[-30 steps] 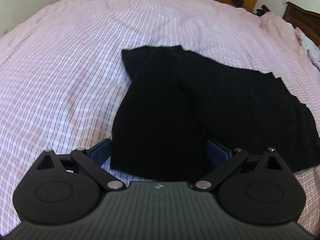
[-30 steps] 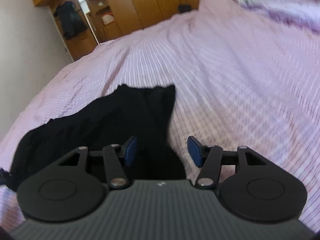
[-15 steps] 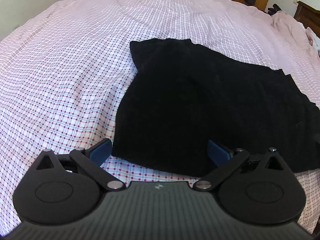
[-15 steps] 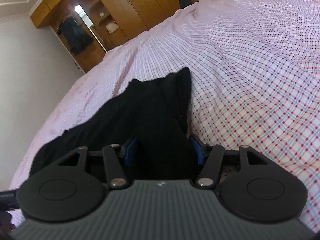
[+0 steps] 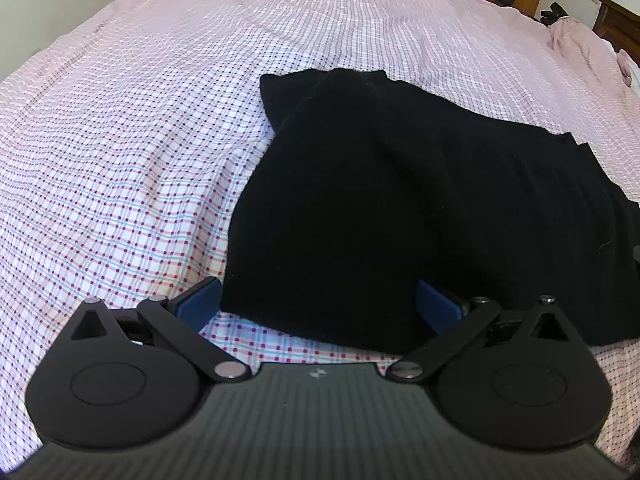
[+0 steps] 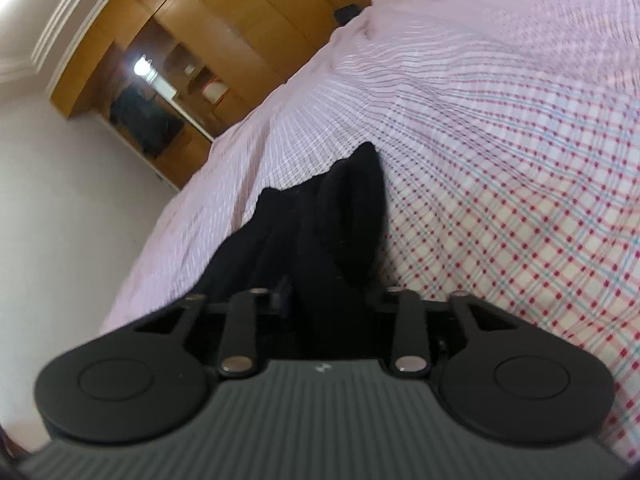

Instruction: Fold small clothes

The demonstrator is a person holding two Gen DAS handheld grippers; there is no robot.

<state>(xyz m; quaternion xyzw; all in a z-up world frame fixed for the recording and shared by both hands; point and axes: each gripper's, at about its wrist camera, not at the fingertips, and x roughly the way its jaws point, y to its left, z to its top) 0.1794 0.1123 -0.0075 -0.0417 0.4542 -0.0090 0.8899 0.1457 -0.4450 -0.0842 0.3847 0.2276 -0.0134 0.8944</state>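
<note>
While the black garment lies on the checked bedspread, we see the right gripper now clenched on its edge.
We hold the left gripper low, released wide, straddling the near hem; the right has tilted since earlier.

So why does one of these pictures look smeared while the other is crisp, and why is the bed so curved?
Left wrist view: sharp, the checked bedsheet crisp, though the black garment is too dark to show detail. Right wrist view: motion-blurred, the sheet's lines streaking and the wardrobe soft, with a bright glare spot there. Both views: the fisheye lens bends the bed into a dome.
</note>
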